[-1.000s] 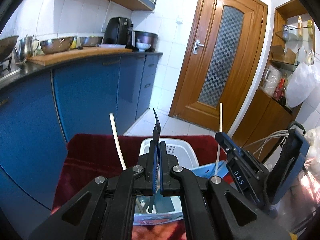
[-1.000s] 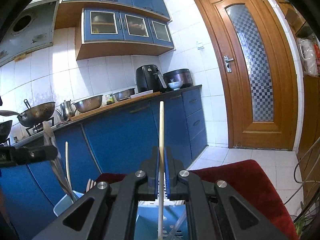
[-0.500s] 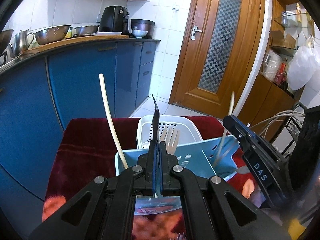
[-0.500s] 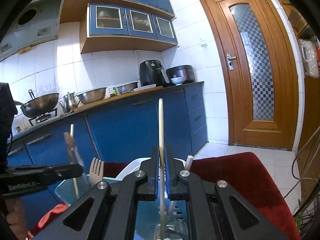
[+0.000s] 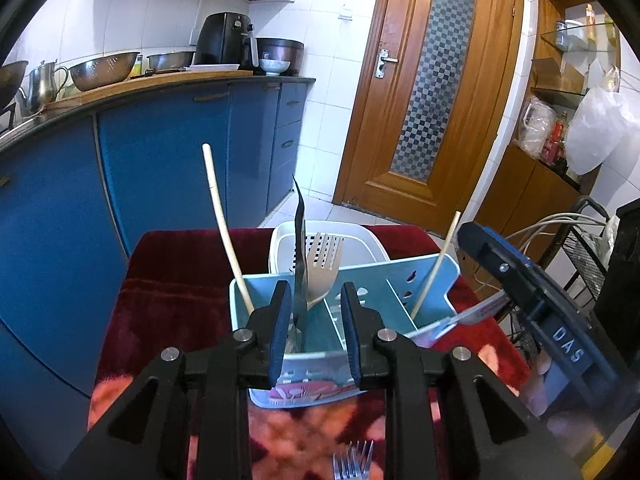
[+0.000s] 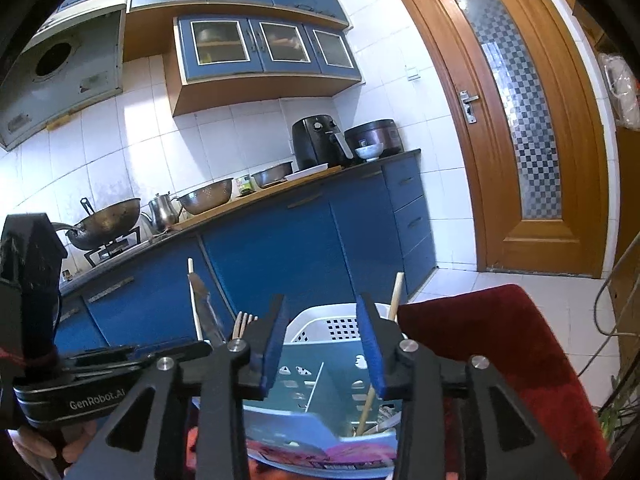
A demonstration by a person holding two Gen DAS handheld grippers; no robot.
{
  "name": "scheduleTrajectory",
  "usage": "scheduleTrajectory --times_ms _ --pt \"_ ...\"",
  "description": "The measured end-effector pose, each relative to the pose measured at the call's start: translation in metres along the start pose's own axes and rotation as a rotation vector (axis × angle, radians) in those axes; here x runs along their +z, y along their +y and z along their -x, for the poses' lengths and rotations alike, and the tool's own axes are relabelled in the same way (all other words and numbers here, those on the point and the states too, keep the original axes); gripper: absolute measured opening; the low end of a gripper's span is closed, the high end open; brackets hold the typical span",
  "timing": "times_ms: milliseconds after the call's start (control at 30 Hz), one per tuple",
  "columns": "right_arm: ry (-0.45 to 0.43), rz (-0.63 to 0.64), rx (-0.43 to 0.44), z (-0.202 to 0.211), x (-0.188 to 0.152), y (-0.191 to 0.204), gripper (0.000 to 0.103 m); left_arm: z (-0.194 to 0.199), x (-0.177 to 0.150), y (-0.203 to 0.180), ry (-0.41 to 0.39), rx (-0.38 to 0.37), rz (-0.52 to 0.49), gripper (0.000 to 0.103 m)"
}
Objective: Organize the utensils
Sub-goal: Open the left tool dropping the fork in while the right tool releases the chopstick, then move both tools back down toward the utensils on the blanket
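Both grippers have let go since the earlier frames: a second ago each clamped a utensil, and now the jaws of both have just been opening, with nothing pressed between the pads.

Left wrist view, from left to right: a long pale wooden chopstick (image 5: 224,224) leans in the left compartment of the light-blue plastic utensil caddy (image 5: 394,280), just left of the left gripper (image 5: 314,326). That gripper stands at a narrow gap; the dark-bladed knife (image 5: 299,248) it held rises upright between its fingers, close to the left pad but free of both, its lower end down in the caddy. Just right of the knife a pale wooden fork (image 5: 322,266) stands tines up. Beyond the caddy sits a white perforated plastic basket (image 5: 360,240). At the caddy's right end a second thin wooden chopstick (image 5: 436,266) leans outward. Both containers rest on a dark red cloth (image 5: 168,276); a metal fork (image 5: 354,462) lies on it below the gripper.

Right wrist view: the right gripper (image 6: 322,350) is moderately open over the caddy (image 6: 320,392), empty, and the chopstick (image 6: 384,344) it released passes behind its right finger, lower end in the caddy.
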State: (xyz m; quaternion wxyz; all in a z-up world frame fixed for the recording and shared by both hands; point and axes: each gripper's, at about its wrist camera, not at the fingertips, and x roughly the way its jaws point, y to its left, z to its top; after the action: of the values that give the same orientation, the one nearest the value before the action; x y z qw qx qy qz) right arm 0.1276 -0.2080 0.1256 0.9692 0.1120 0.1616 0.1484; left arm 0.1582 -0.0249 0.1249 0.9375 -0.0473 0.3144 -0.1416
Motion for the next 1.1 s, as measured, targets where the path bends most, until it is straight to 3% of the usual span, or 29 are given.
scheduleTrajectory --times_ms 400,1100 --pt "0.094 -0.022 0.000 0.042 -0.003 0.008 0.041 0.039 -0.022 0.011 0.006 0.018 0.020 0.026" --pt "0.333 -0.041 -0.061 0.083 -0.064 0.004 0.041 0.048 -0.095 0.007 0.183 0.009 0.061 0.026"
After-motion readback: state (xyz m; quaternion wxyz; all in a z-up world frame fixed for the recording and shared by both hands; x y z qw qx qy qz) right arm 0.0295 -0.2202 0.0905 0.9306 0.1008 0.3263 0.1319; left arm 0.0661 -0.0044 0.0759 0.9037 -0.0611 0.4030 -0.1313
